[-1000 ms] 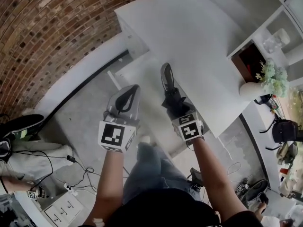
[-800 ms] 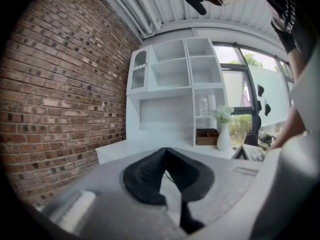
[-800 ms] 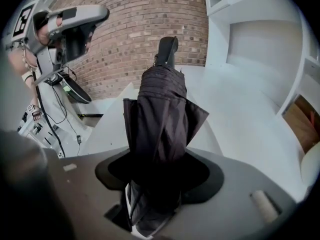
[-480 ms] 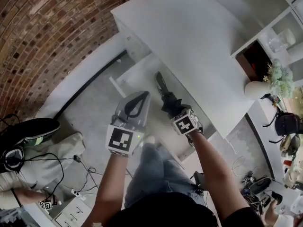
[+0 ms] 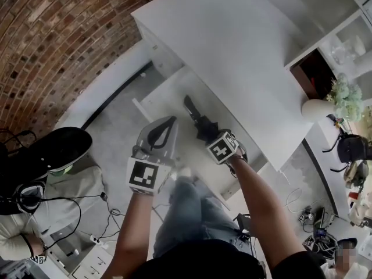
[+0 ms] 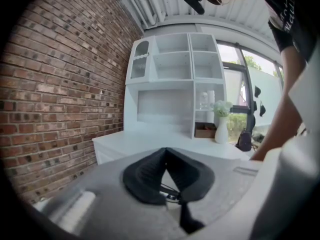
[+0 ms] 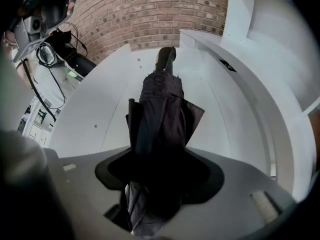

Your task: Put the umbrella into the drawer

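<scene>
In the head view, we are holding the left gripper [image 5: 164,129] above the grey floor [image 5: 110,138], just beside the open drawer [image 5: 165,92] that is standing out from under the white desk [image 5: 232,39]. The right gripper [image 5: 208,133] is reaching over the drawer with the folded black umbrella [image 5: 195,114], whose far end is pointing down towards the drawer's floor. A brick wall [image 5: 52,34] is running along the far side, and a white vase [image 5: 314,109] is sitting at the desk's end.

In the left gripper view, we are seeing the left gripper [image 6: 166,154] with its two dark jaws pressed together at the tips and nothing between them. It is facing a white shelf unit [image 6: 172,79].

In the right gripper view, the right gripper [image 7: 160,169] is clamping its jaws on the umbrella [image 7: 161,114]. The umbrella is stretching forward above the drawer's white floor [image 7: 95,114], its end [image 7: 165,59] nearing the back. We cannot tell whether it is touching the floor.
</scene>
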`<state>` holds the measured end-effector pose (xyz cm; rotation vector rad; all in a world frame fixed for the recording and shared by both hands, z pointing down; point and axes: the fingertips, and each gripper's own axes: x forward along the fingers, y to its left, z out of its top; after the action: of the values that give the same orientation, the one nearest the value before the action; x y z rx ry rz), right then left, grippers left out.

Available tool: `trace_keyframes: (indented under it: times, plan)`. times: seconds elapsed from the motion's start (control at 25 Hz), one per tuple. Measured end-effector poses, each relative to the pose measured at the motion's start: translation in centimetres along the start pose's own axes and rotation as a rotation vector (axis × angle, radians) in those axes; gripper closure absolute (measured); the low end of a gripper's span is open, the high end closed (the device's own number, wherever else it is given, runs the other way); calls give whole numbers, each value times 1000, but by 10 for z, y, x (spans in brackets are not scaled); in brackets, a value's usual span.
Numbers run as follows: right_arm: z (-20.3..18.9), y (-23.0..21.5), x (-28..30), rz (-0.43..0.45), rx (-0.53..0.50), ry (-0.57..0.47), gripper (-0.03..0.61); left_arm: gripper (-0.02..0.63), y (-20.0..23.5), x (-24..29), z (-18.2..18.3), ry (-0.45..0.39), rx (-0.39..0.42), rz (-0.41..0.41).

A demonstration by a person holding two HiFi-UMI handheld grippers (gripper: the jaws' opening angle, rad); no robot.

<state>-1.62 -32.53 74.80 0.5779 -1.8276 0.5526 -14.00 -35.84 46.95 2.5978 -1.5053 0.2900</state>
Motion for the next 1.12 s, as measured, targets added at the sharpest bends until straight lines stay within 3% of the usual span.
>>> trace_keyframes:
  times: [0.44, 0.64, 1.12]
  plan:
    - [-15, -7, 16, -59, -16, 91, 311, 614, -2, 4, -3, 0, -4, -11]
    - [-11, -11, 7, -97, -21, 40, 307, 614, -12, 4, -2, 20, 14, -24]
    - [-5, -12, -49, -124, 89, -48, 299, 614, -35, -2, 33, -37, 47, -24]
